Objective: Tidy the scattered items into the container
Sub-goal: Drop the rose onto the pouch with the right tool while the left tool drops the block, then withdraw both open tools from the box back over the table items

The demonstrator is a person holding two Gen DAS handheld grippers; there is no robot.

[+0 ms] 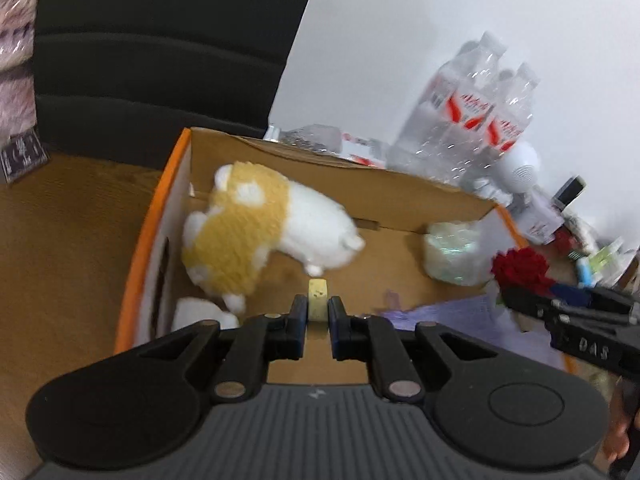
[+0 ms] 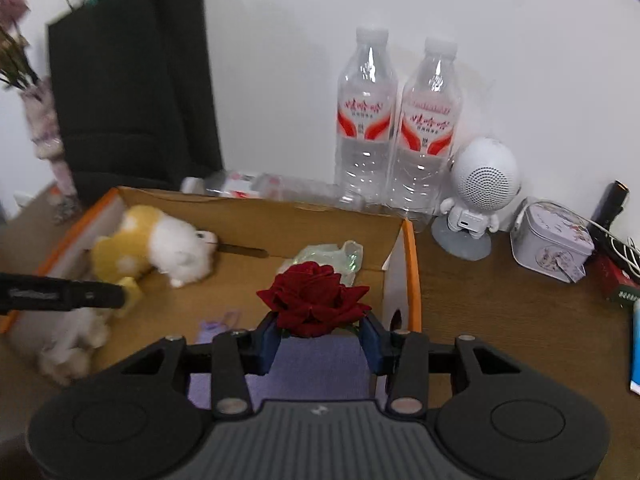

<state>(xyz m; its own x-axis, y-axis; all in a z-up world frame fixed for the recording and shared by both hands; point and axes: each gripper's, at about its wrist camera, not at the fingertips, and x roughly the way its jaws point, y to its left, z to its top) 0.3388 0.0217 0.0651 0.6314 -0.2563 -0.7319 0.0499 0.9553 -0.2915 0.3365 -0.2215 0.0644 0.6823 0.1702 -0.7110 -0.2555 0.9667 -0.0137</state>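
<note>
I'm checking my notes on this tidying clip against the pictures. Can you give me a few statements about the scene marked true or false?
1. The right gripper holds a red rose. True.
2. The left gripper is empty. False: a small pale yellow block sits between its fingers.
3. The yellow and white plush toy lies inside the cardboard box. True.
4. Both standing water bottles are in the box. False: they stand on the table behind it.
5. The white robot-shaped speaker stands outside the box. True.
</note>
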